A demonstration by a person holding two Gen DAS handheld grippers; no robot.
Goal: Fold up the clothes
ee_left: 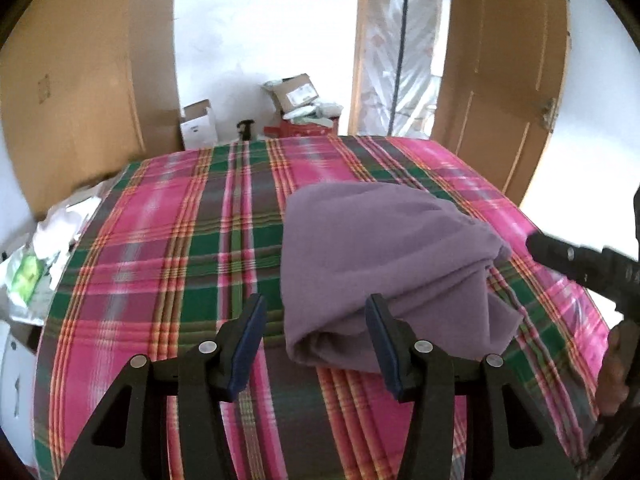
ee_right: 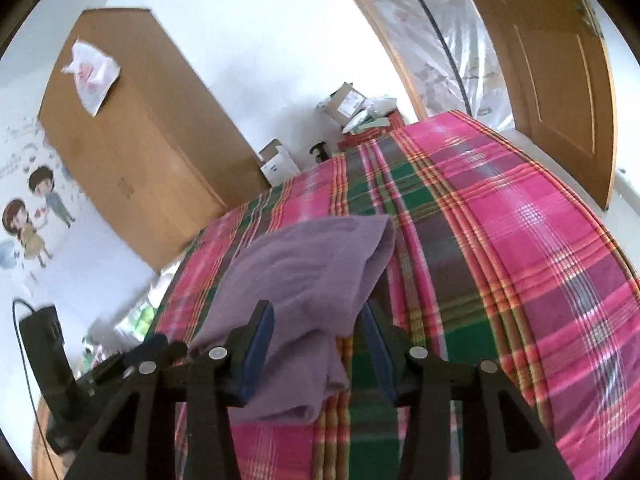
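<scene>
Left gripper (ee_left: 316, 340): a matte black plastic frame with triangular cut-outs, four round silver screw heads across its linkage, and two black fingers (ee_left: 250, 344) faced with dark blue pads. The right gripper (ee_right: 316, 344) is built the same, its fingers (ee_right: 256, 352) also lined in dark blue, with matching silver screws.

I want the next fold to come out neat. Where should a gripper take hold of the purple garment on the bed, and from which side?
Probably the near edge of the purple garment, where the rolled layers end in a thick lip facing the open left gripper. Come in low from the near side, along the plaid bedspread, pinching all layers together.
</scene>
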